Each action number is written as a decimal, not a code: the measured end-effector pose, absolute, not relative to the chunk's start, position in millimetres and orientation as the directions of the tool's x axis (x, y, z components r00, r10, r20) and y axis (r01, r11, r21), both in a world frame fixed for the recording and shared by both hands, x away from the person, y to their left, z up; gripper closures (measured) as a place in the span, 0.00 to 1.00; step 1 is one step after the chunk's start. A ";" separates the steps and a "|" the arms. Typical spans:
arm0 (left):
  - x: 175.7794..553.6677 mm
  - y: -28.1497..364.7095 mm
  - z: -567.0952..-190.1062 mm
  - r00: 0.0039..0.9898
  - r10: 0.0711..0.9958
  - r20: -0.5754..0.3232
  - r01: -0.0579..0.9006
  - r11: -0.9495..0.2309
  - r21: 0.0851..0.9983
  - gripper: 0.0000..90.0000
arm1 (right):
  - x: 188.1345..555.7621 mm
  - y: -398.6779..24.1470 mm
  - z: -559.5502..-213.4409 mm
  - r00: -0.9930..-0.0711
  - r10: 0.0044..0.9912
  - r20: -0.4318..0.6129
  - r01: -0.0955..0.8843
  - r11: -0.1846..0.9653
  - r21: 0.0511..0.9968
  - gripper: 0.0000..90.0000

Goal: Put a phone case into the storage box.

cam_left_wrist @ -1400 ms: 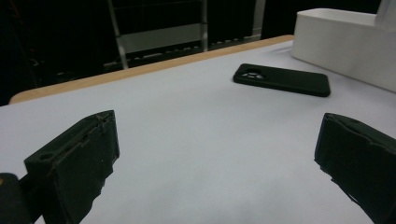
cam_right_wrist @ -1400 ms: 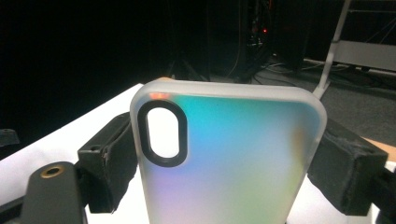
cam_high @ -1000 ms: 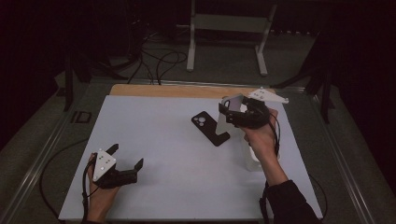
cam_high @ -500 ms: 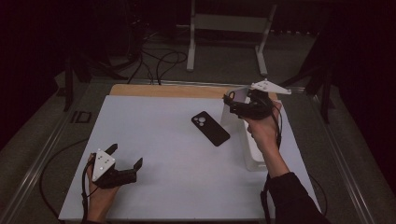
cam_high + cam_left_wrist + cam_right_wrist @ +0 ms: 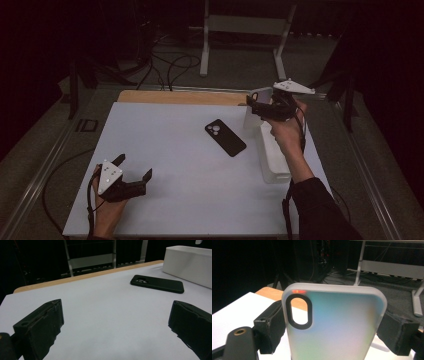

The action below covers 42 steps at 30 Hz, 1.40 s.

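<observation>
White tray (image 5: 274, 159) at right of the high view; we cannot see its inside. Above its far end, our right claw (image 5: 256, 106) grips a frosted clear phone case (image 5: 253, 111) across its width, long axis upright, camera cutout at top. Right forearm reaches up from the lower right. Left claw (image 5: 134, 170) rests open at the bench's (image 5: 165, 150) lower left. Black phone (image 5: 225, 137) lies centre, slanting.
</observation>
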<state>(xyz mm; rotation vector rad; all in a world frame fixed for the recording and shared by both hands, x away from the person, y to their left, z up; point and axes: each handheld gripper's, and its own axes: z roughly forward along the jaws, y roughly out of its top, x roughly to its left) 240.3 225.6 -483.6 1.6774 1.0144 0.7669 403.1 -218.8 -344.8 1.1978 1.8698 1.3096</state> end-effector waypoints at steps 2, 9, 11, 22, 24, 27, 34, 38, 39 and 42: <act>240.4 225.7 -483.7 0.449 0.893 0.022 0.266 -0.157 0.951 0.01 | 404.0 -220.0 -344.7 -0.443 0.896 0.042 0.351 0.130 0.927 0.18; 240.3 225.9 -483.8 0.448 0.894 0.020 0.265 -0.154 0.952 0.01 | 412.5 -228.3 -344.0 -0.418 0.908 0.030 0.354 0.132 0.926 0.18; 240.4 226.0 -483.9 0.446 0.895 0.019 0.266 -0.153 0.952 0.01 | 417.0 -232.2 -345.2 -0.400 0.916 0.026 0.363 0.132 0.923 0.18; 239.8 226.3 -483.3 0.442 0.897 0.017 0.261 -0.147 0.954 0.01 | 431.5 -243.2 -347.7 -0.339 0.941 0.024 0.379 0.113 0.919 0.18; 239.9 226.5 -483.4 0.442 0.897 0.016 0.263 -0.147 0.954 0.01 | 432.9 -244.1 -348.3 -0.334 0.942 0.023 0.381 0.113 0.918 0.18; 239.8 226.5 -483.4 0.442 0.897 0.015 0.262 -0.145 0.954 0.01 | 436.6 -245.5 -350.3 -0.321 0.947 0.020 0.386 0.112 0.916 0.18; 239.6 226.5 -483.3 0.441 0.897 0.014 0.262 -0.144 0.954 0.01 | 444.4 -250.6 -356.1 -0.293 0.956 0.022 0.402 0.102 0.910 0.18; 239.5 226.5 -483.3 0.439 0.898 0.013 0.261 -0.142 0.955 0.01 | 448.8 -254.3 -359.9 -0.274 0.961 0.024 0.411 0.095 0.907 0.18; 239.7 226.3 -483.4 0.439 0.899 0.012 0.262 -0.141 0.955 0.01 | 450.0 -255.3 -361.0 -0.269 0.963 0.024 0.414 0.093 0.906 0.18; 239.3 226.2 -483.1 0.439 0.898 0.015 0.261 -0.144 0.955 0.01 | 453.5 -257.6 -364.5 -0.260 0.965 0.026 0.424 0.090 0.901 0.18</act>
